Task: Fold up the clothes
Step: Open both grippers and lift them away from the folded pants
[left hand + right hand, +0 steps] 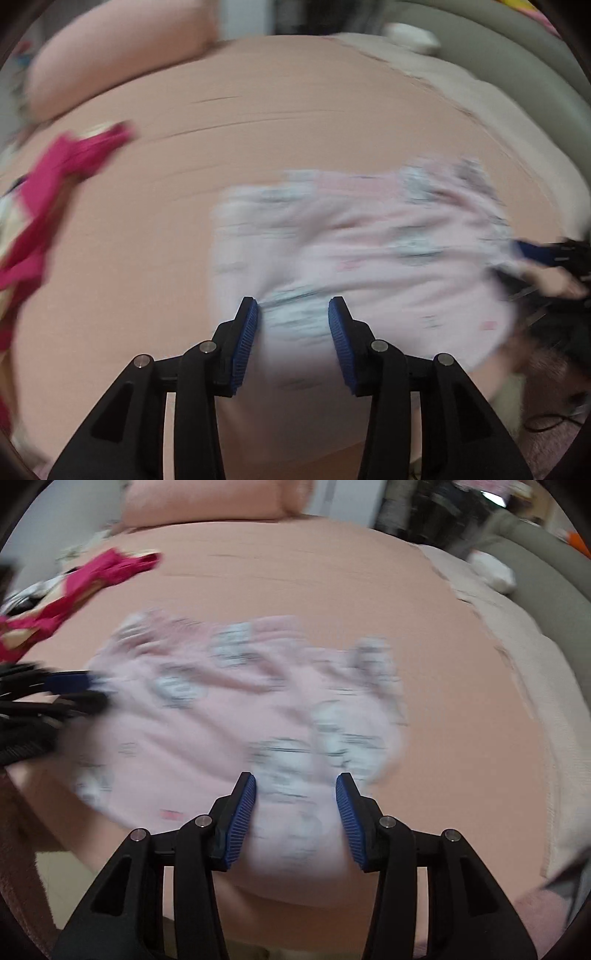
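Two hand-held grippers wide apart, left hand-held gripper [291, 306] and right hand-held gripper [295, 782] over pink printed shirt [229, 716], shirt spread on peach bed [295, 590], magenta garment [92, 576] apart, frames blurred

Both cameras sit low and close over a peach bed [295, 122], each looking forward past its own blue jaws at 6 o'clock. Both see the same pale pink garment [369, 236]. The left view sees the right gripper [535, 253] at 3 o'clock; the right view sees the left gripper [88, 690] at 9 o'clock.
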The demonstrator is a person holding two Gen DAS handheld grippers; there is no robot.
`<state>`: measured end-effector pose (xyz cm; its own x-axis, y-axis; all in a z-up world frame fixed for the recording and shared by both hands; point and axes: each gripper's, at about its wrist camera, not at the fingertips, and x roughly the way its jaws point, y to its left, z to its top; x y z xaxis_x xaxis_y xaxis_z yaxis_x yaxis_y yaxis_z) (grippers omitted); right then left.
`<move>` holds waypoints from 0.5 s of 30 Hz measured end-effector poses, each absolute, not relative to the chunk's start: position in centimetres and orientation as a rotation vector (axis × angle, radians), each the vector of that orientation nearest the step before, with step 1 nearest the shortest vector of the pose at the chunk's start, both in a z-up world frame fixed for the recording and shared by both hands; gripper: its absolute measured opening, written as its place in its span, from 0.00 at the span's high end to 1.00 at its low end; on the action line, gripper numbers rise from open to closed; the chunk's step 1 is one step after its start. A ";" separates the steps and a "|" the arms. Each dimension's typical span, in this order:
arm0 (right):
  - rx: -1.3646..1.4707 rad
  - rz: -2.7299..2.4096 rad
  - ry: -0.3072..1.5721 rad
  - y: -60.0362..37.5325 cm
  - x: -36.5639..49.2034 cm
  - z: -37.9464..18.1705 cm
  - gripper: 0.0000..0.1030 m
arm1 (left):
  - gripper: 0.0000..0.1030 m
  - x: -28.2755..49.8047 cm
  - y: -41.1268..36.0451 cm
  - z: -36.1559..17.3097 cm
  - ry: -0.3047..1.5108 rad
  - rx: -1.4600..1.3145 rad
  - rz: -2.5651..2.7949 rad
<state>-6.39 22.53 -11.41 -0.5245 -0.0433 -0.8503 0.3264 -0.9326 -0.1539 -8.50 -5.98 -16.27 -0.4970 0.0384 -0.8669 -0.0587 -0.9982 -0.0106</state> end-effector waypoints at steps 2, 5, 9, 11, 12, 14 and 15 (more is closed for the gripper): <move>1.398 -2.543 0.300 24.5 -6.5 -10.4 0.55 | 0.58 -7.5 -7.6 -16.1 -0.085 -1.565 2.675; 1.379 -2.489 0.139 26.1 -5.0 -10.1 0.55 | 0.58 -5.6 -5.9 -14.9 -0.154 -1.463 2.646; 1.395 -2.463 0.237 25.3 -3.9 -10.9 0.54 | 0.58 -3.7 -0.8 -14.7 -0.062 -1.404 2.542; 1.405 -2.455 0.301 24.8 -3.4 -11.3 0.55 | 0.58 -3.4 0.8 -16.2 0.116 -1.471 2.525; 1.409 -2.450 0.334 24.6 -3.2 -11.5 0.55 | 0.56 -3.3 1.0 -16.9 0.187 -1.492 2.531; 1.418 -2.440 0.398 24.1 -2.8 -11.9 0.47 | 0.56 -3.3 0.2 -16.9 0.169 -1.514 2.539; 1.423 -2.434 0.431 23.9 -2.5 -12.1 0.42 | 0.56 -3.2 -0.5 -16.7 0.131 -1.525 2.557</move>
